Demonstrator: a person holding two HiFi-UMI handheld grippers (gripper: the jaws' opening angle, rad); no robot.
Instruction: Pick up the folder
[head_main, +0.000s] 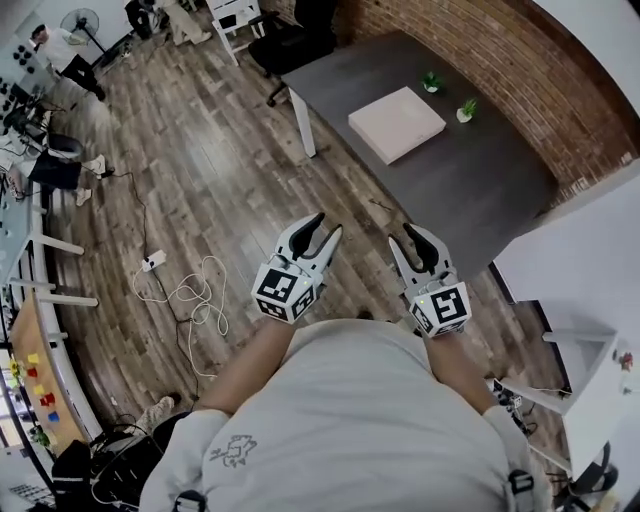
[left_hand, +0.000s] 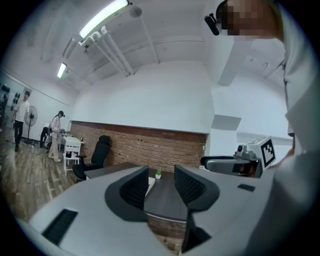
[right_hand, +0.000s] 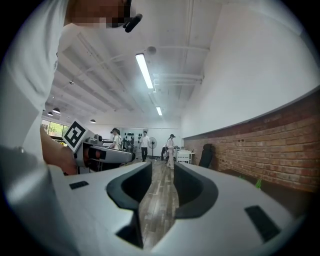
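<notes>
While holding left gripper (head_main: 327, 225) and right gripper (head_main: 403, 236) open-jawed, empty, well short of table (head_main: 480, 190): likely approach step. Next: reach folder (head_main: 396, 123), pinch edge.

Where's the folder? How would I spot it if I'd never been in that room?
Find the dark grey table against the brick wall. On its far half lies the folder, near two tiny potted plants. It is the only big, flat, pale pinkish square there; the plants are small, green and upright.
</notes>
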